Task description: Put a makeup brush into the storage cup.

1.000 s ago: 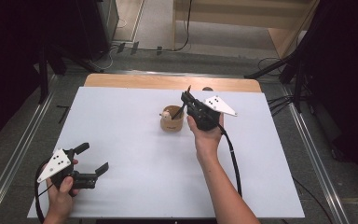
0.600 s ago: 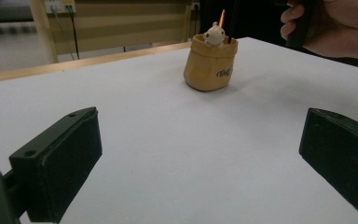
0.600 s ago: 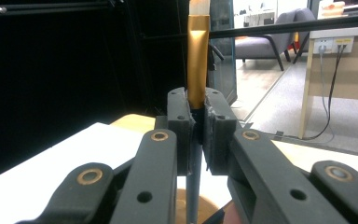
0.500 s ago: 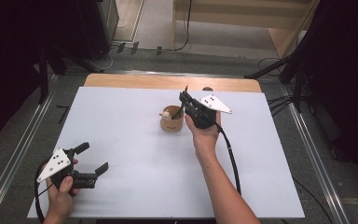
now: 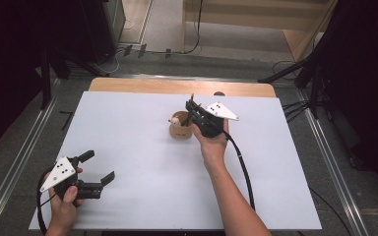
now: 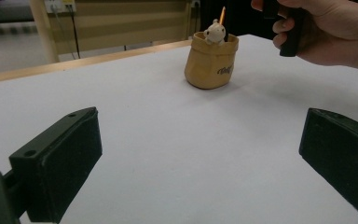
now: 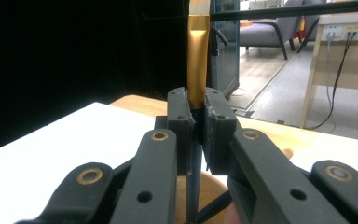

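Observation:
A tan fabric pouch [image 5: 180,132] [image 6: 211,65] stands upright near the middle of the white table top, with a small white animal figure [image 5: 176,120] [image 6: 216,31] peeking out of it. My right gripper [image 5: 193,106] [image 7: 197,122] hovers just right of and above the pouch, shut on a thin pen [image 7: 197,60] with a gold band, held upright. Its dark lower shaft points down toward the pouch's mouth. A thin orange stick [image 6: 223,14] rises behind the figure. My left gripper [image 5: 98,166] [image 6: 200,144] rests at the near left of the table, open, with nothing between its jaws.
A white sheet [image 5: 128,123] covers the table, with a wooden strip [image 5: 177,86] bare along the far edge. The right gripper's black cable [image 5: 241,167] trails back along the forearm. Metal rails [image 5: 24,157] run on the floor at both sides.
My right gripper has sunk slightly toward the pouch with the pen still in its jaws. The left gripper has stayed where it was.

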### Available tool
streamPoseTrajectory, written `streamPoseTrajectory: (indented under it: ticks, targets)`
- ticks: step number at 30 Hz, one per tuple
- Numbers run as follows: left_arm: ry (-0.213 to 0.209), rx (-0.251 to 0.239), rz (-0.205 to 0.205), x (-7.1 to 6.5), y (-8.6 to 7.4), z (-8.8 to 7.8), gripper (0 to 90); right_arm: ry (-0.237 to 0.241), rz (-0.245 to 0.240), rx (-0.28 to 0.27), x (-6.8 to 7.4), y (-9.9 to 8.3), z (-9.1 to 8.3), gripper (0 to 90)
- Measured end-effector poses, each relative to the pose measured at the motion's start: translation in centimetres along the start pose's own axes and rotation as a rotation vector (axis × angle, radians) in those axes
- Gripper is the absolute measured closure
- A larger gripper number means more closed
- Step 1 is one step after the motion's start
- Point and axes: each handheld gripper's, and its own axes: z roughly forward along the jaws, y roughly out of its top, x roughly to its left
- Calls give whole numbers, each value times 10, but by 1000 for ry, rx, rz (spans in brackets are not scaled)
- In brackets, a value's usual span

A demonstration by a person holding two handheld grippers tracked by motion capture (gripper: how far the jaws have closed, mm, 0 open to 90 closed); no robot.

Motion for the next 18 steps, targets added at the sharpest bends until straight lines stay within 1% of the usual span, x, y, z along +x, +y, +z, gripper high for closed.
streamPoseTrajectory:
  ticks: [5, 9, 13, 14, 16, 18]
  targets:
    - [-1, 3, 5, -1, 0, 0, 0, -8, -7, 29, 2, -6, 4, 841]
    - [6, 10, 16, -1, 0, 1, 0, -21, 0, 57, 2, -11, 6, 841]
    - [7, 10, 16, -1, 0, 1, 0, -29, 4, 59, 2, -13, 7, 834]
    - [5, 10, 17, -1, 0, 1, 0, -32, 14, 65, 1, -13, 6, 827]
    - [8, 12, 20, -1, 0, 1, 0, -35, 33, 67, -1, -13, 5, 783]
    - [6, 12, 16, -1, 0, 1, 0, -39, 38, 69, -2, -12, 3, 776]
